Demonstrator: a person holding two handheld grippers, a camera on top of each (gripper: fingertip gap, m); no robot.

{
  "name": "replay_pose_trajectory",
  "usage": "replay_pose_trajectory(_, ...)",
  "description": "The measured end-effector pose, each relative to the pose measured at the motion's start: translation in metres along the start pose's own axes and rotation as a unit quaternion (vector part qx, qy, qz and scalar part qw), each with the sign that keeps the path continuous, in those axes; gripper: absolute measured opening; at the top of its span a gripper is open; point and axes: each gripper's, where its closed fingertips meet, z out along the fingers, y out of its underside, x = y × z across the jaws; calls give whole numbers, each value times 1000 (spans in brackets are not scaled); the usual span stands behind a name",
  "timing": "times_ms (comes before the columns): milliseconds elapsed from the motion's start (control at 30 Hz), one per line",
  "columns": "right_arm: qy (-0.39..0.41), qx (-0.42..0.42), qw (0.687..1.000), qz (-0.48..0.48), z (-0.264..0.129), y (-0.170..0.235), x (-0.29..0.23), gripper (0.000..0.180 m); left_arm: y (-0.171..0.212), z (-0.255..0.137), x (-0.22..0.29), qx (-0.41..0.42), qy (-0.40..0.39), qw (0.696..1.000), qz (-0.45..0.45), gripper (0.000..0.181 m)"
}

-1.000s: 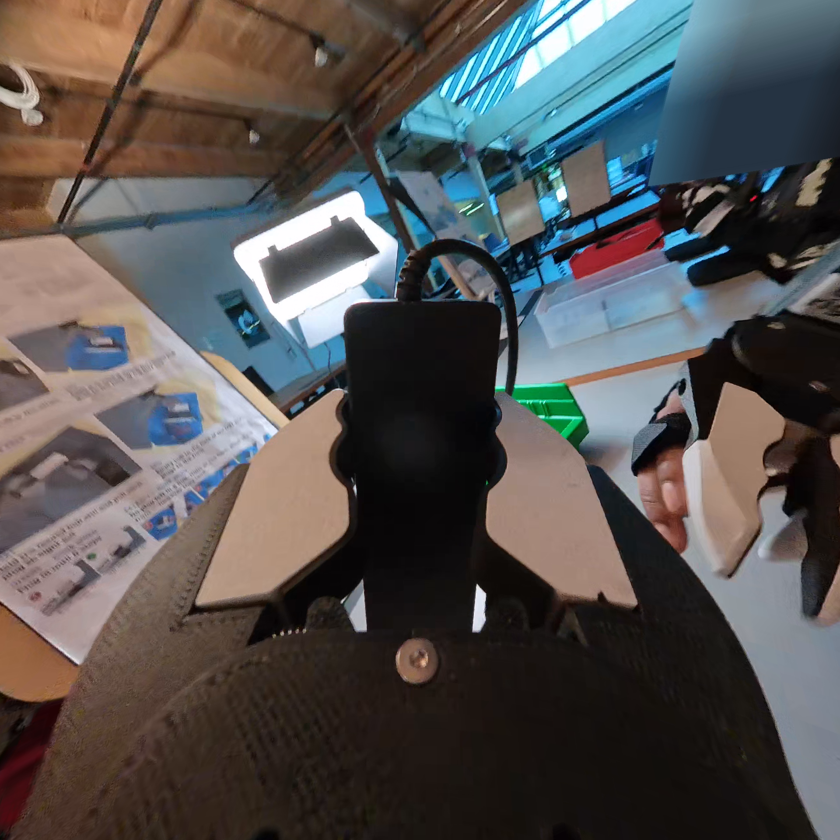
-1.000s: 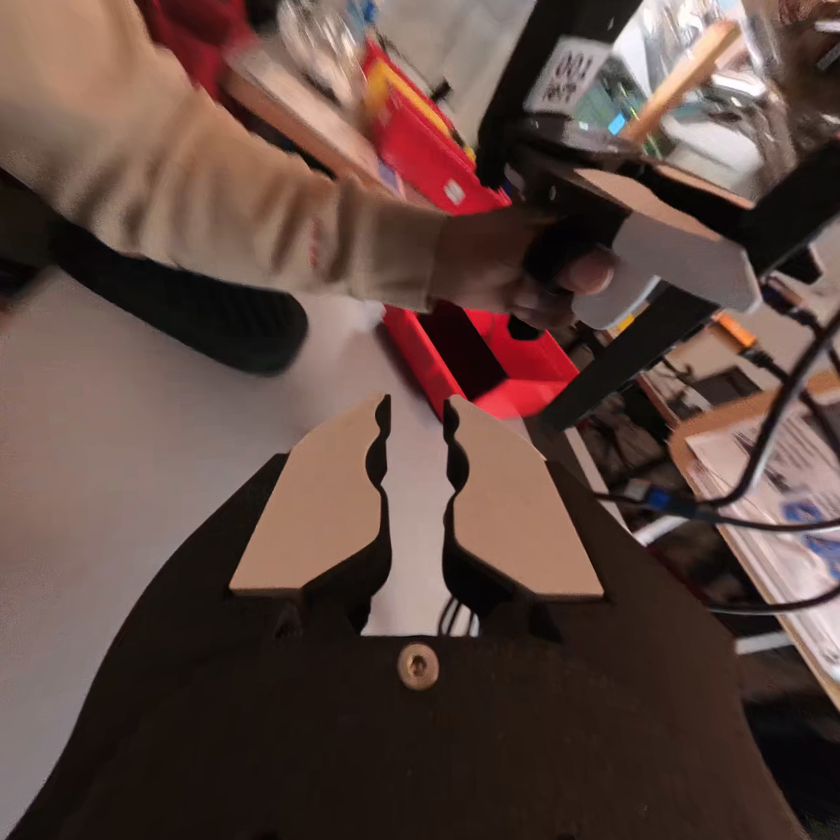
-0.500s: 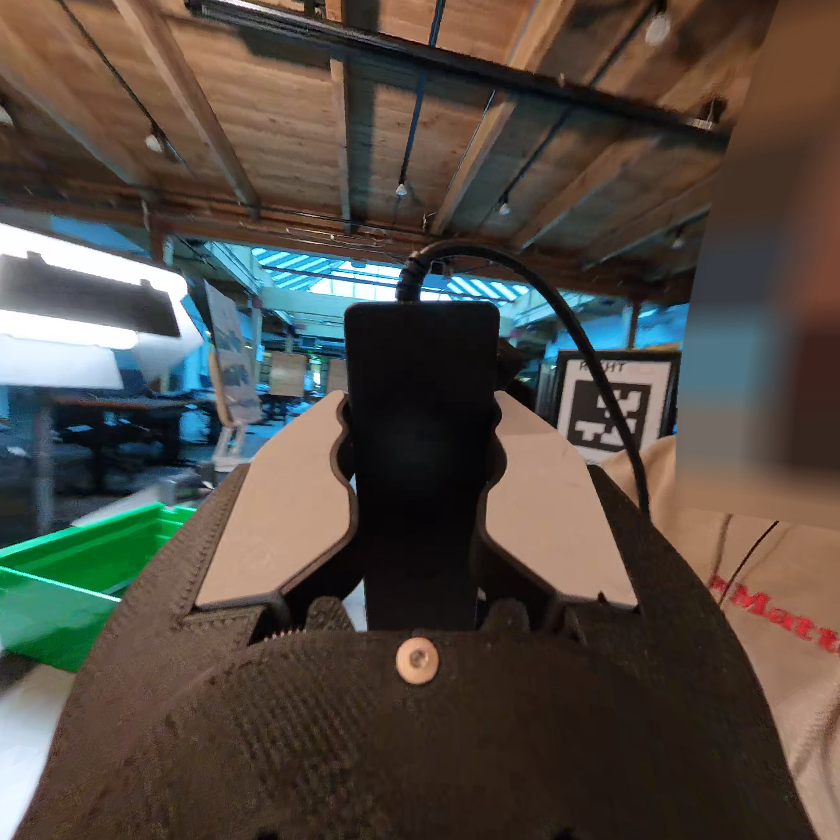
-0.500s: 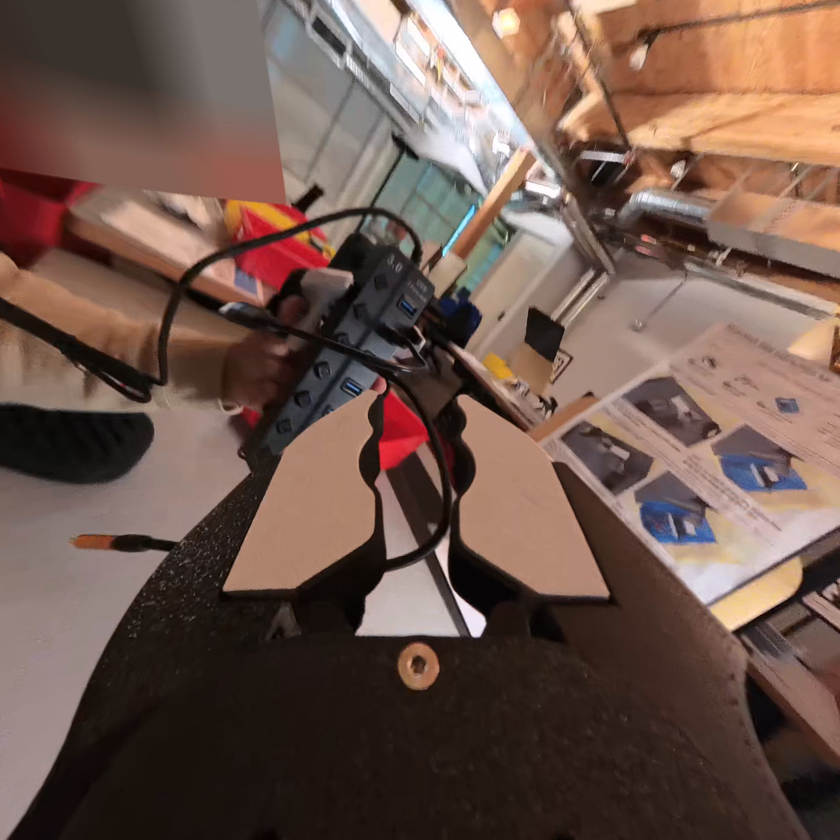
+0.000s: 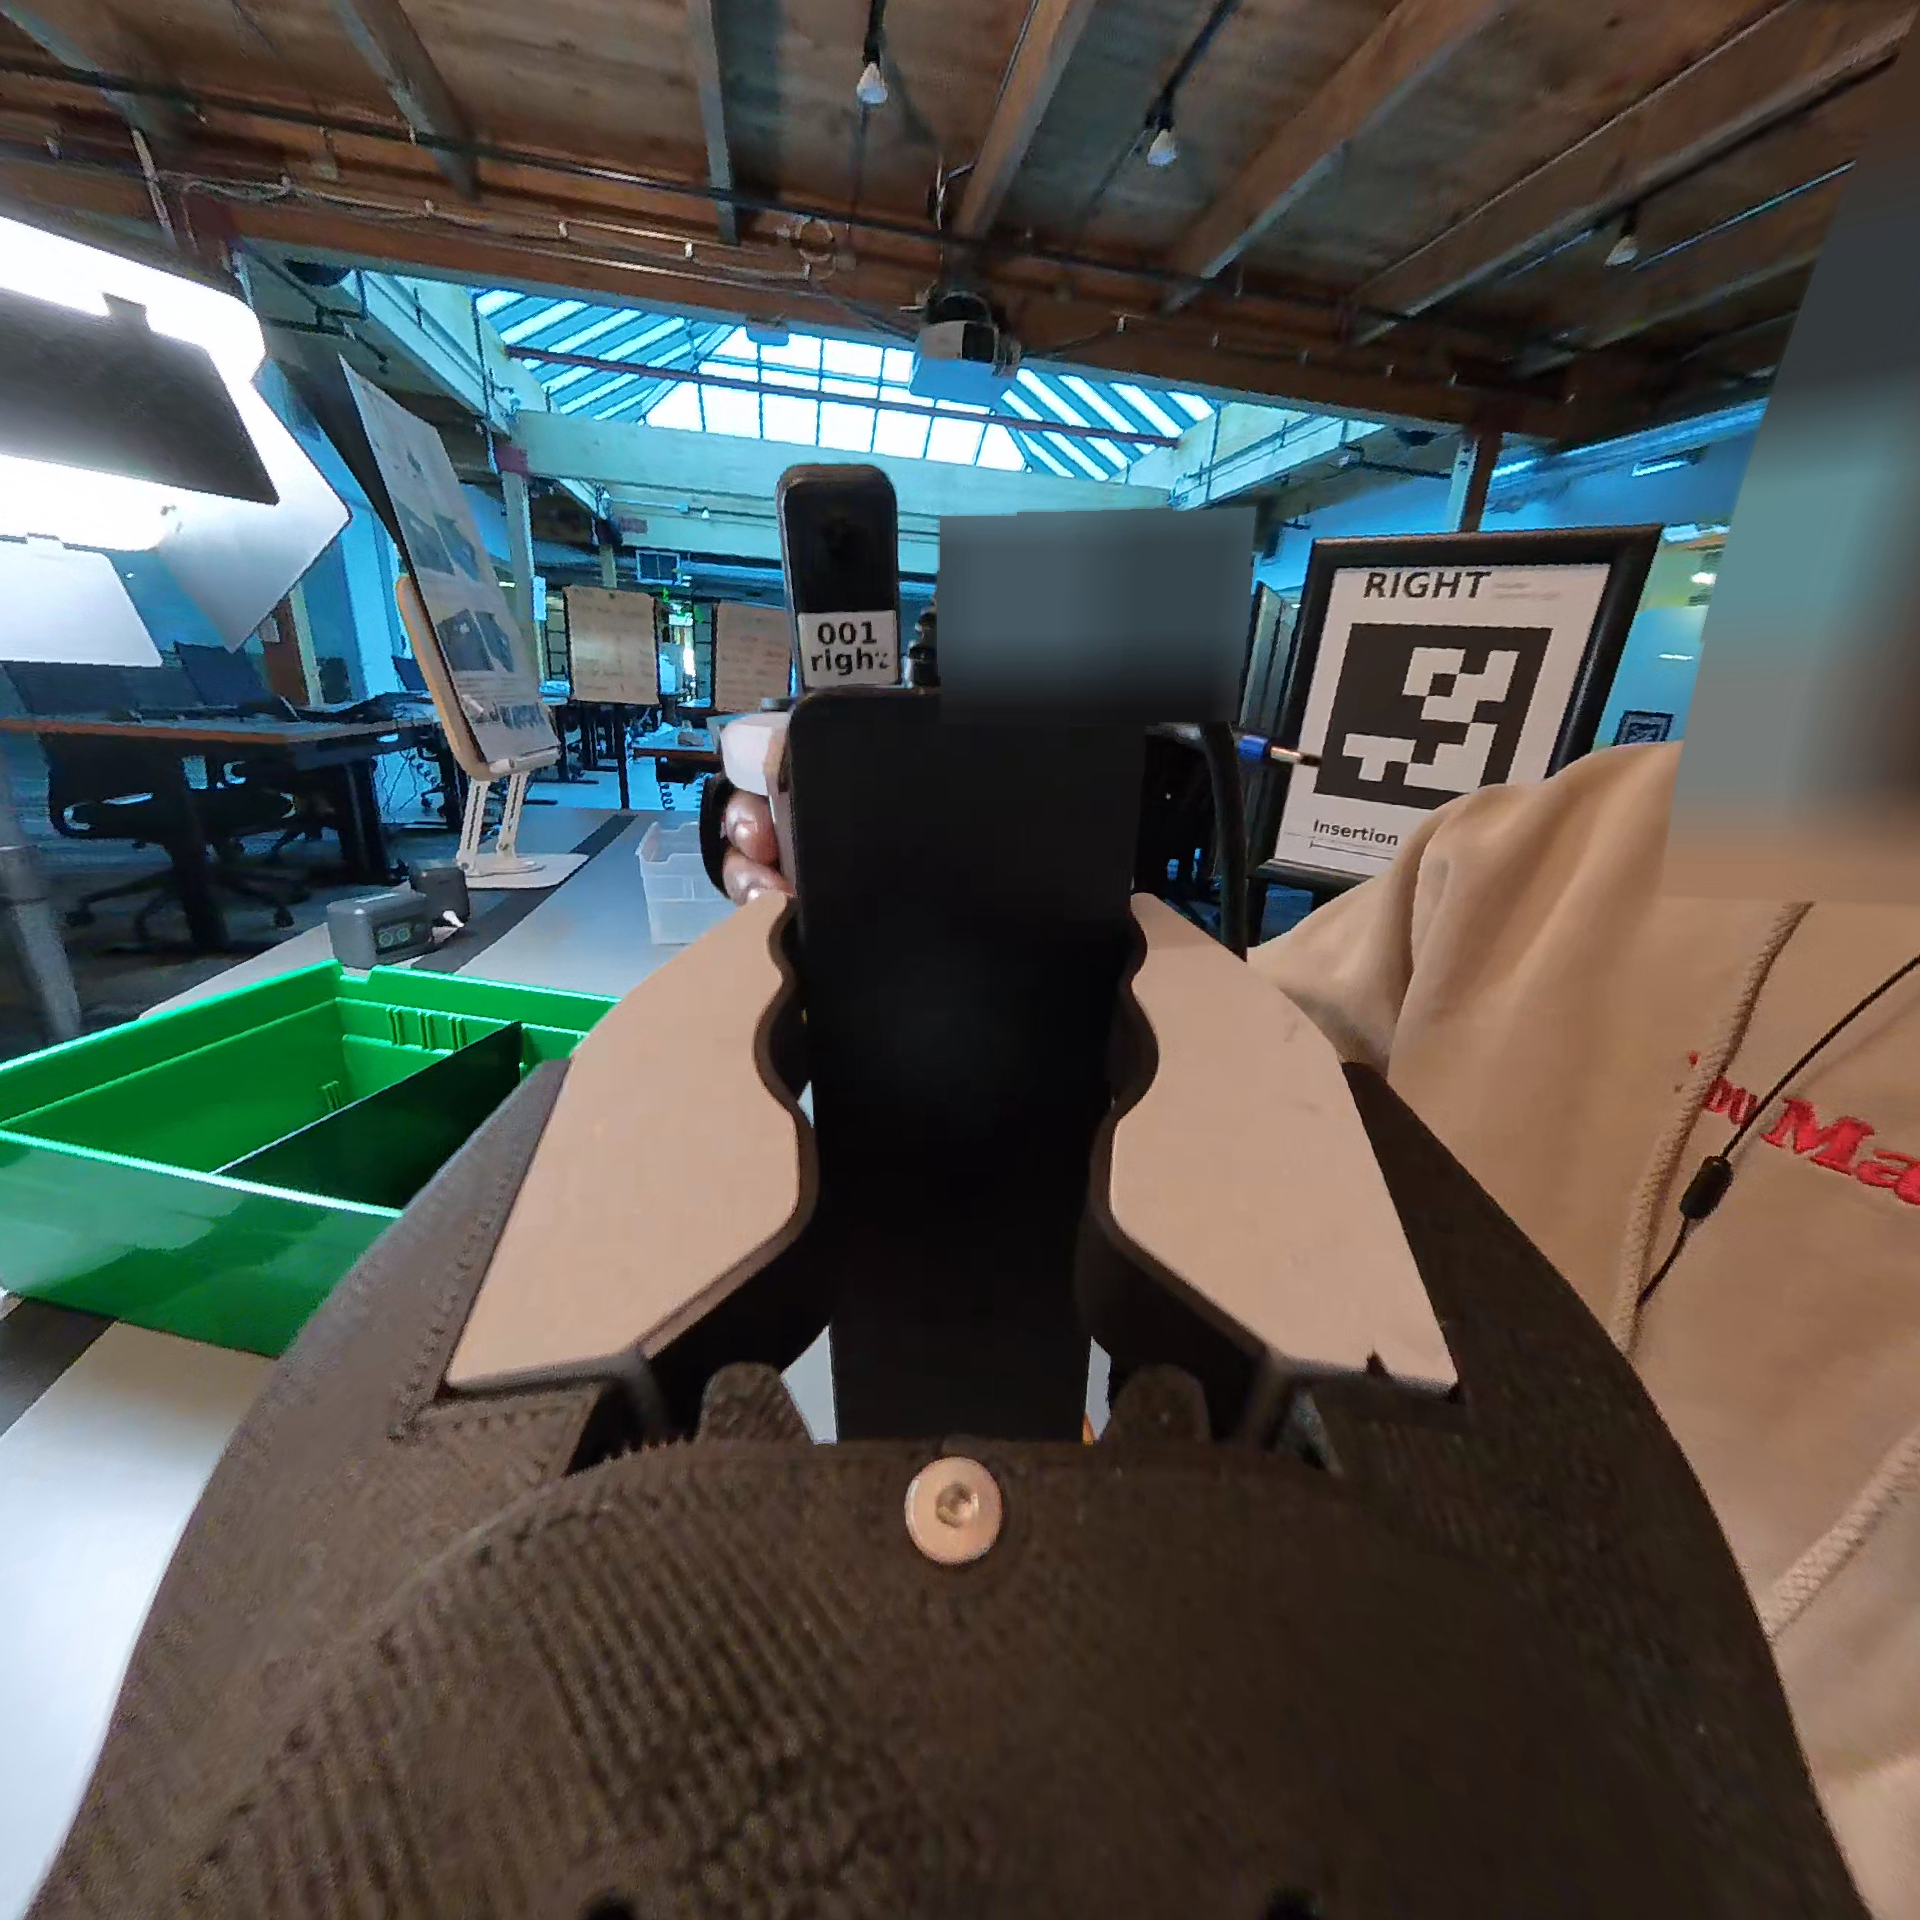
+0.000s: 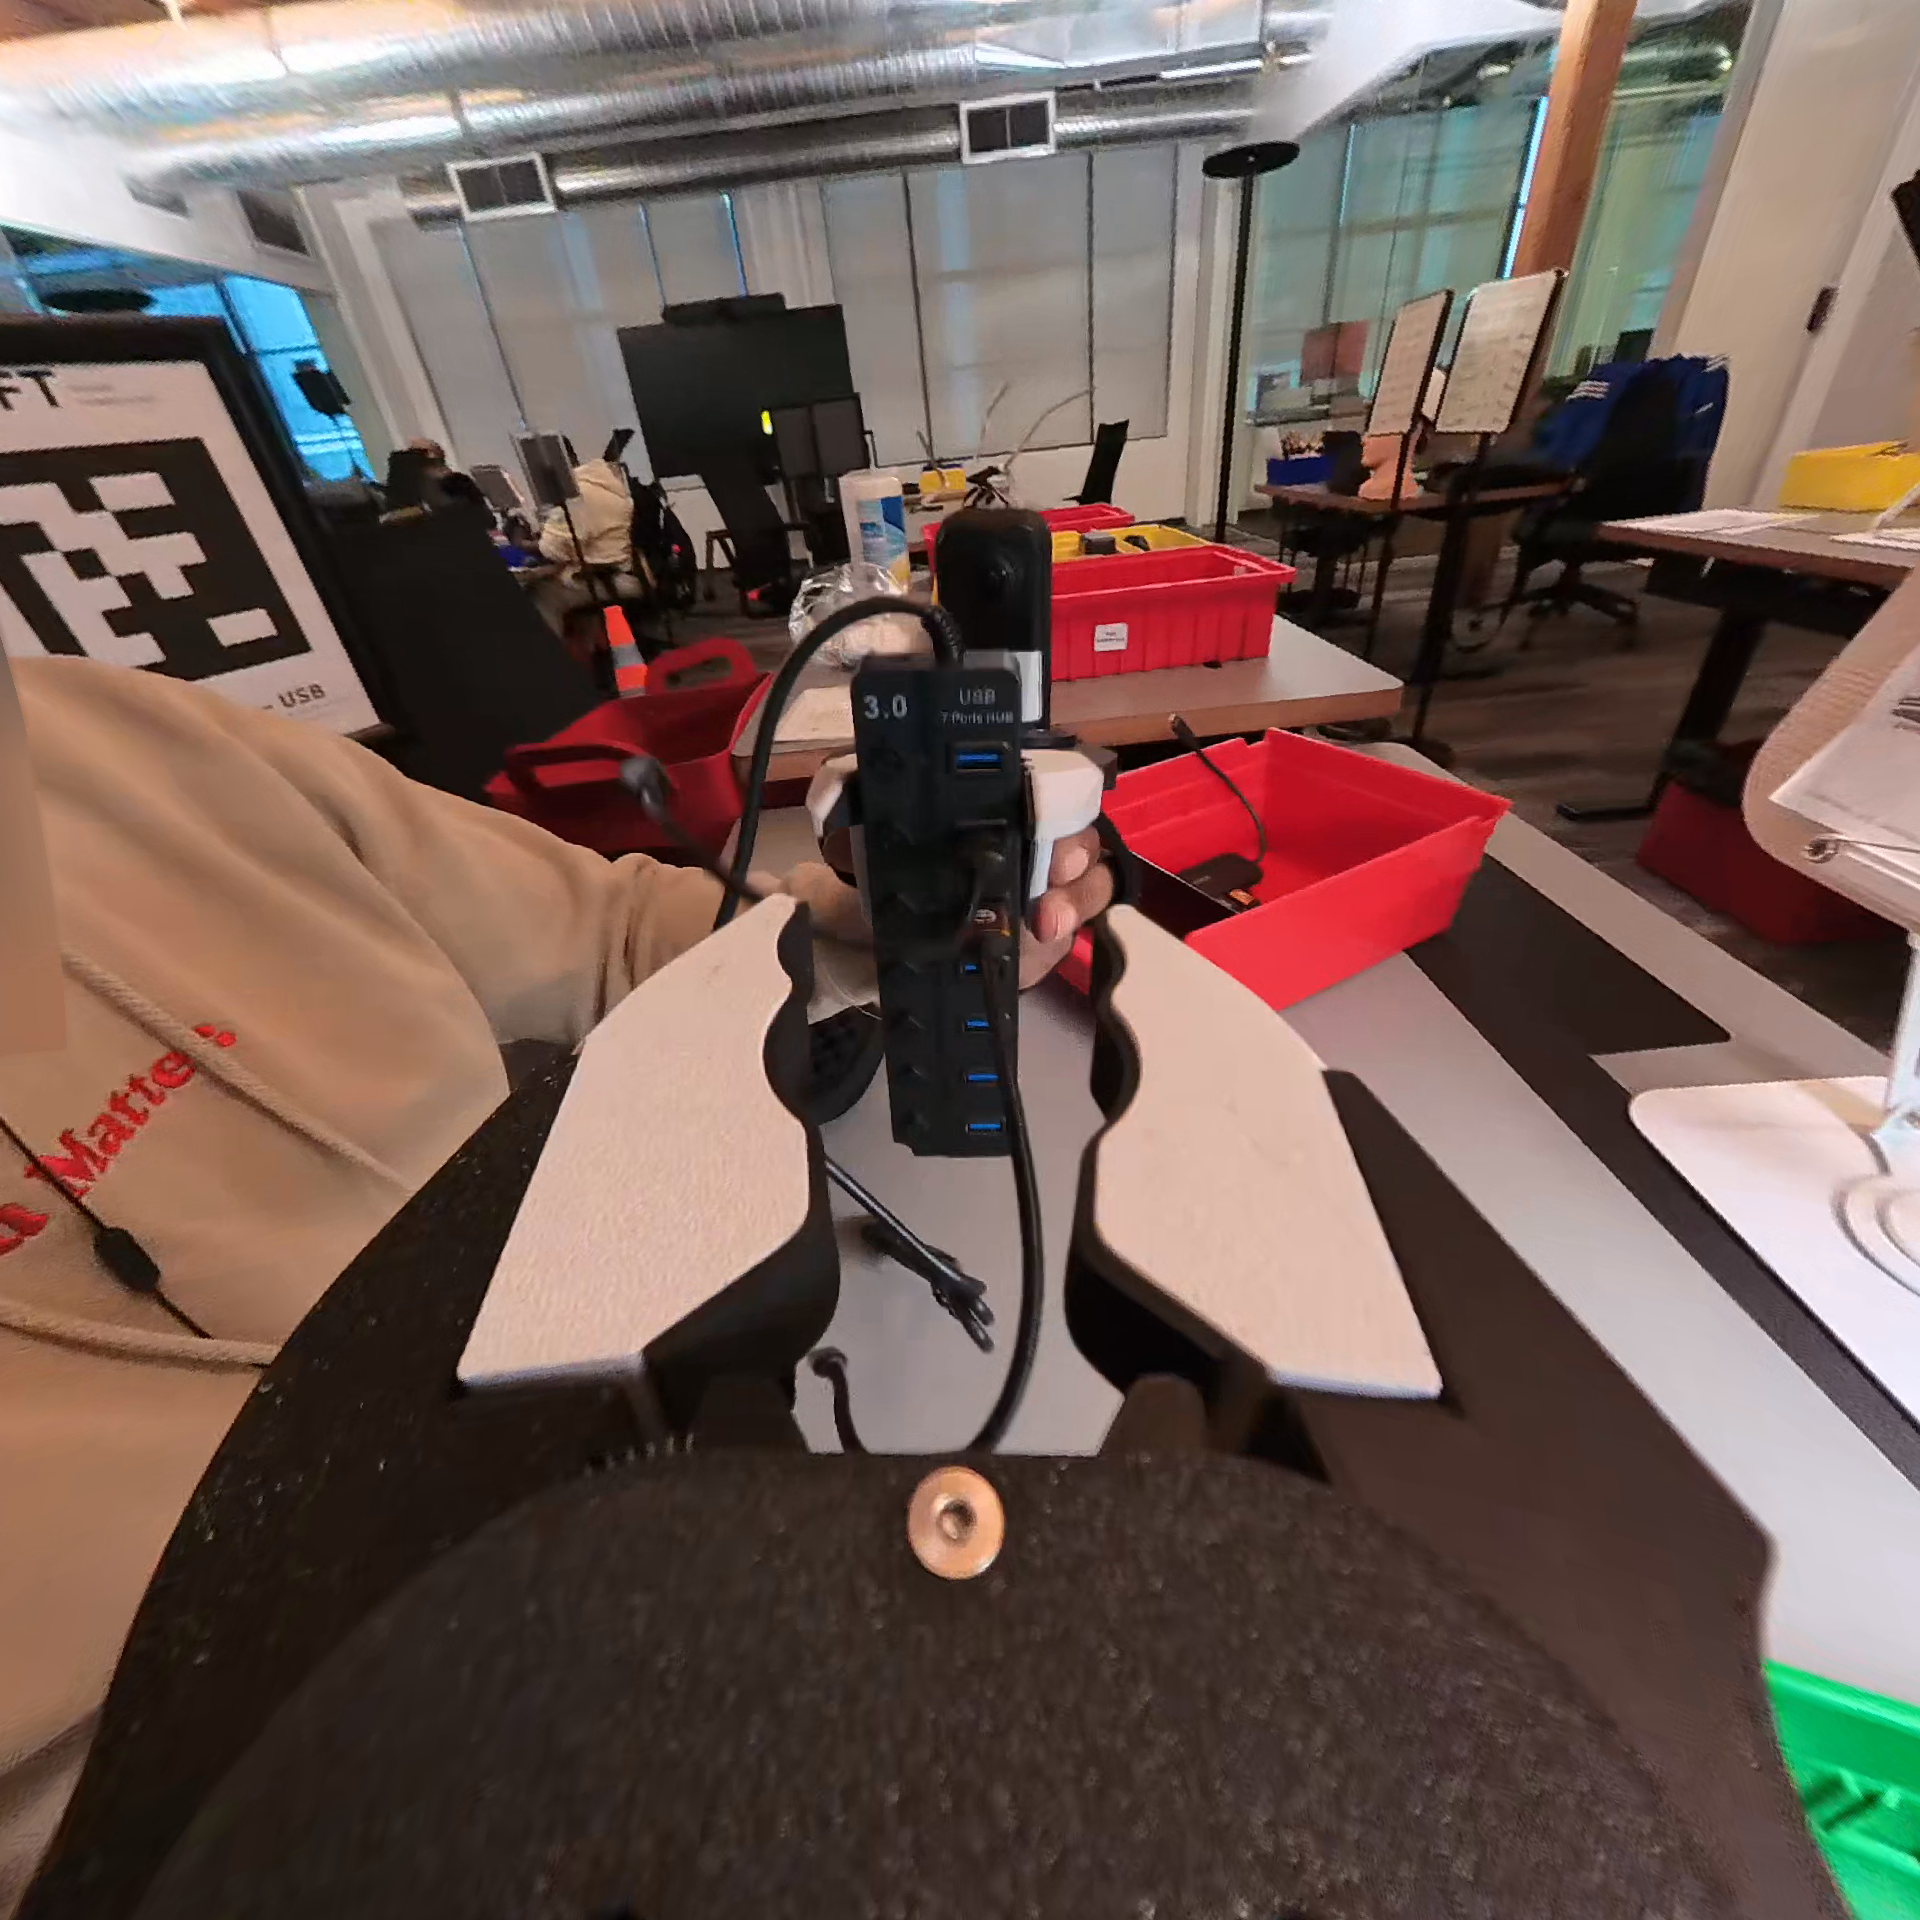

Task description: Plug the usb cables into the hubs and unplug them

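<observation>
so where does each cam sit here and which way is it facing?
Left wrist view: sits on the left gripper, level, facing the person; shows its fingers shut on the USB hub, the hub's plain back to the camera, beige hoodie.
Right wrist view: sits on the open right gripper, facing back at the hub's port face; cable hangs between its fingers.
Shared: hub, hoodie, green bin.
</observation>
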Motion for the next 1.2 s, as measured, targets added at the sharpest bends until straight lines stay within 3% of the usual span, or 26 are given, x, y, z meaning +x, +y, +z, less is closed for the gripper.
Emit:
replay_pose_trajectory(100,-7,36,999,5,3,-10,-3,52,8,5,-3,-13,-12,1000,2,56)
replay_pose_trajectory(200,-3,72,996,44,3,-12,9,42,7,6,-6,6,-14,1000,-20,56)
replay_pose_trajectory(267,30,51,998,38,10,2,23,38,5,7,-6,17,-17,999,-27,56)
replay_pose_trajectory(467,25,-10,999,28,42,31,15,36,8,12,-11,18,-46,998,-26,56)
replay_pose_trajectory(1200,38,-14,999,20,54,43,13,17,18,25,-11,22,-67,997,-20,56)
